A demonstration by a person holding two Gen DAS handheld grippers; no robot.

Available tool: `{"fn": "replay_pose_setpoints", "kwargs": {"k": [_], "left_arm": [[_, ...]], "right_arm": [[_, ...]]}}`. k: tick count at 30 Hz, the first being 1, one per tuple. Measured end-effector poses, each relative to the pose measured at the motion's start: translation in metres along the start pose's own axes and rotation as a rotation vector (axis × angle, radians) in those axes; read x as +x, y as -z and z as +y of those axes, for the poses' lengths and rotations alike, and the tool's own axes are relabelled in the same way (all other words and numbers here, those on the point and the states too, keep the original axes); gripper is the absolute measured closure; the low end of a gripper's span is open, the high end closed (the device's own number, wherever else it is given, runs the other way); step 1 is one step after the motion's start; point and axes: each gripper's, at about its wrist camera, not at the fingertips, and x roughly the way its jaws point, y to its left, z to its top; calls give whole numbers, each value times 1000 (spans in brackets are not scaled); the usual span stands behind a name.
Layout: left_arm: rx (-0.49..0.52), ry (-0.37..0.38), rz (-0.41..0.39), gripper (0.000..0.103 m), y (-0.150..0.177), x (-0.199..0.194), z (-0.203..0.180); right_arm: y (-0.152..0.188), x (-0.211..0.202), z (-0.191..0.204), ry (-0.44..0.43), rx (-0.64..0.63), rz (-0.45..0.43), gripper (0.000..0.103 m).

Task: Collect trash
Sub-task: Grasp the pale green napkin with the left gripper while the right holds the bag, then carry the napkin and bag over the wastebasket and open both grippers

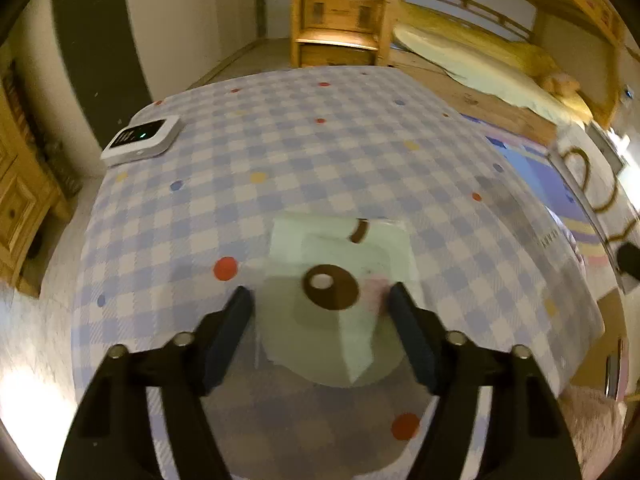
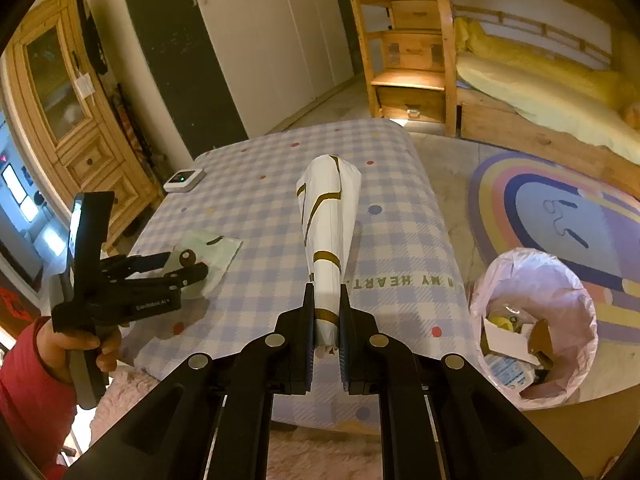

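Note:
A white wrapper with brown ring marks (image 1: 340, 280) lies flat on the blue checked tablecloth (image 1: 320, 152). My left gripper (image 1: 320, 304) is open, its fingers either side of the wrapper's near part. It also shows in the right wrist view (image 2: 186, 266) over the same wrapper (image 2: 216, 252). My right gripper (image 2: 326, 316) is shut on a rolled white paper bag with brown stripes (image 2: 330, 216), held above the table. A bin with a pink liner (image 2: 532, 320) stands on the floor to the right, with trash inside.
A small white device with a dark screen (image 1: 140, 140) sits at the table's far left corner. A wooden bunk bed and stairs (image 2: 416, 52) stand behind. A round colourful rug (image 2: 552, 208) lies on the floor right of the table.

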Motion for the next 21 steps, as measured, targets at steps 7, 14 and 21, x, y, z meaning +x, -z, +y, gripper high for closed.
{"fn": "replay_pose_setpoints", "kwargs": {"k": [7, 14, 21], "left_arm": [[23, 66, -11, 77, 3, -16, -18], [79, 130, -200, 86, -8, -72, -61], [218, 231, -308, 85, -29, -95, -159]], "right_arm": [[1, -5, -1, -2, 3, -15, 91], [6, -27, -26, 24, 57, -74, 91], [20, -56, -80, 147, 151, -140, 91]]}}
